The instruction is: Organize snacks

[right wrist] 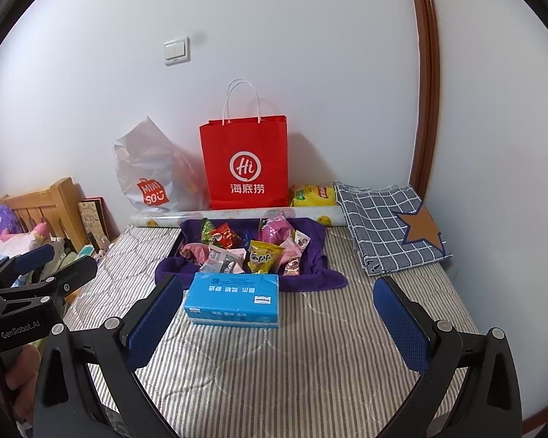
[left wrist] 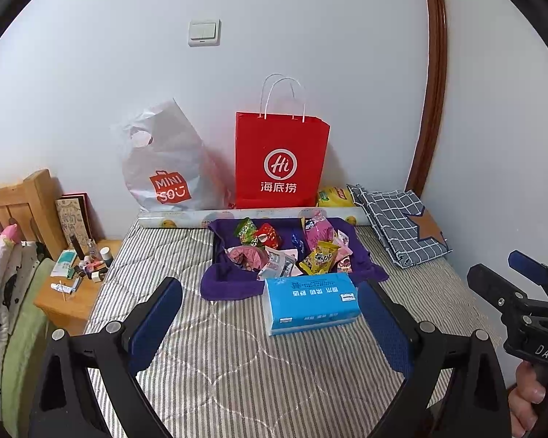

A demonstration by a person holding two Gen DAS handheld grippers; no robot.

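Ahead of both wide, empty jaws, the snacks (left wrist: pixel 285 248) lie heaped on a purple cloth (left wrist: pixel 230 284) on the bed (left wrist: pixel 237 365). Our left gripper (left wrist: pixel 270 314) frames the tissue pack (left wrist: pixel 310 301); our right gripper (right wrist: pixel 277 310) could snag cloth, we judge, scattering packets.

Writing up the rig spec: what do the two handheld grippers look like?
Both are matte black frames with silver pivot bolts and textured blue pads on the fingers. White lettering: "DAS" on the right gripper, "GenRobot.AI" on the left gripper. No cables or sleeves visible.
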